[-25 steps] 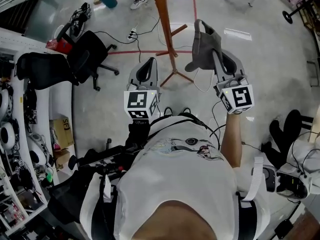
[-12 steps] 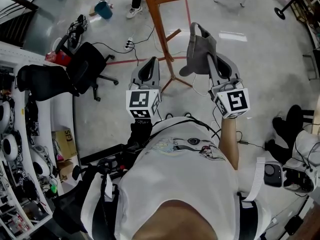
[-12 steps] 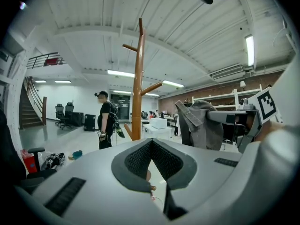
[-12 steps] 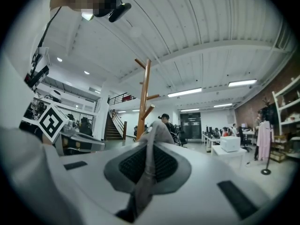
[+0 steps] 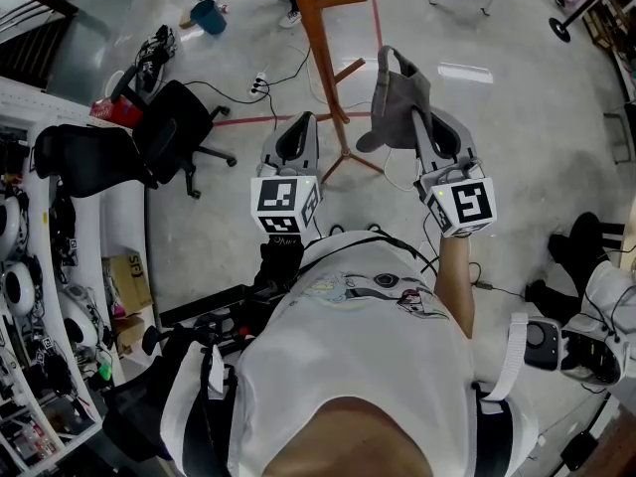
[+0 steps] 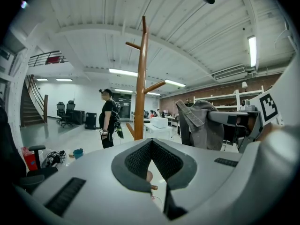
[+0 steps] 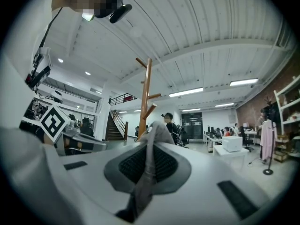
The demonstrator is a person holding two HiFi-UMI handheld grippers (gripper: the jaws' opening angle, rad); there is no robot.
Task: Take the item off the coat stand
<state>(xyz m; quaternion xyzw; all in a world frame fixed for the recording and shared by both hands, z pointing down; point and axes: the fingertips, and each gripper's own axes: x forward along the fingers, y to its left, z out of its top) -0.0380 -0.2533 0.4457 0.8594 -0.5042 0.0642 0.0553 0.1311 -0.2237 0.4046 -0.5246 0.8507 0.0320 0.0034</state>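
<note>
The right gripper (image 5: 415, 113) has its jaws closed narrow on the grey fabric item (image 5: 396, 99). In the right gripper view a thin fold of that fabric (image 7: 148, 168) runs lengthwise through the gap between the two dark pads (image 7: 165, 165) and bunches up just past the tips of the right gripper (image 7: 150, 143). From the head view, most of the item hangs beyond the jaw tips and off to their left side, with a strap loop at its far end and a curved flap drooping below the jaws. The item hangs apart from the wooden coat stand (image 5: 324, 63), which rises ahead of the jaws and to their left, and none of its pegs touch the fabric. The left gripper (image 5: 302, 119) is held beside the right one. In its own view the left gripper (image 6: 150, 142) has its pad tips meeting, with nothing between them and only floor showing through the opening behind the tips. From there the coat stand (image 6: 141, 86) stands straight ahead beyond the tips, and the grey fabric item (image 6: 200, 123) is off to the right of the jaws, well apart from them. A person (image 6: 108, 118) stands far beyond the left jaws, left of the stand
</note>
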